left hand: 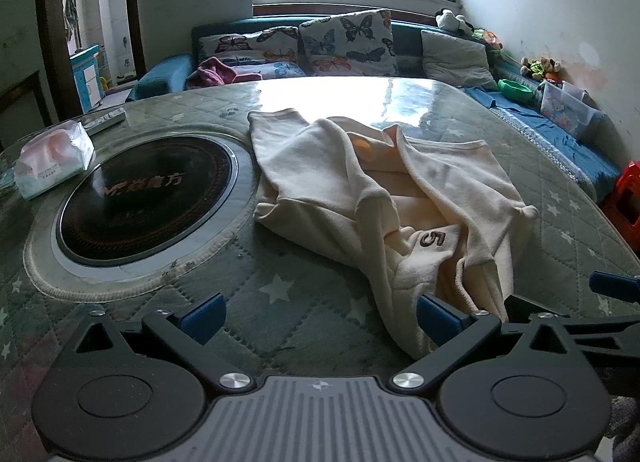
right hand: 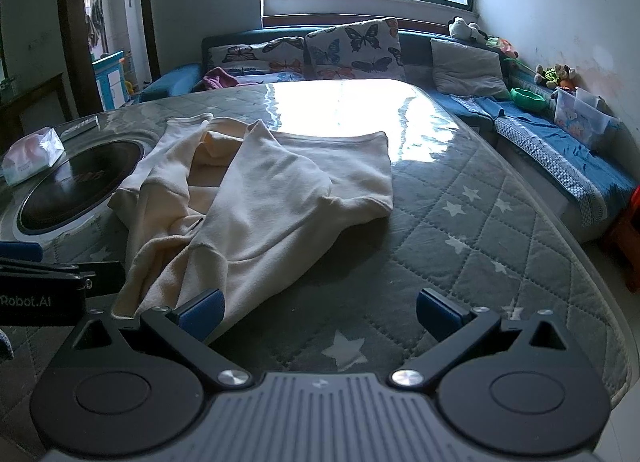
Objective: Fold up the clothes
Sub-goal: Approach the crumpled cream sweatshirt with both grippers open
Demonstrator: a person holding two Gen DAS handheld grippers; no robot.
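A cream sweatshirt (left hand: 360, 190) lies crumpled on the quilted table cover (left hand: 280, 326), with a brown "5" patch (left hand: 432, 240) showing near its front. My left gripper (left hand: 320, 316) is open and empty; its right finger touches the garment's near edge. In the right wrist view the same sweatshirt (right hand: 272, 190) lies ahead to the left. My right gripper (right hand: 320, 314) is open and empty, its left finger at the garment's near hem. The left gripper's body (right hand: 40, 294) shows at the left edge there.
A round black induction hob (left hand: 144, 198) is set in the table at the left. A tissue pack (left hand: 54, 158) and a remote (left hand: 106, 120) lie beside it. A sofa with butterfly cushions (left hand: 348, 42) stands behind. A red stool (left hand: 624, 202) is at the right.
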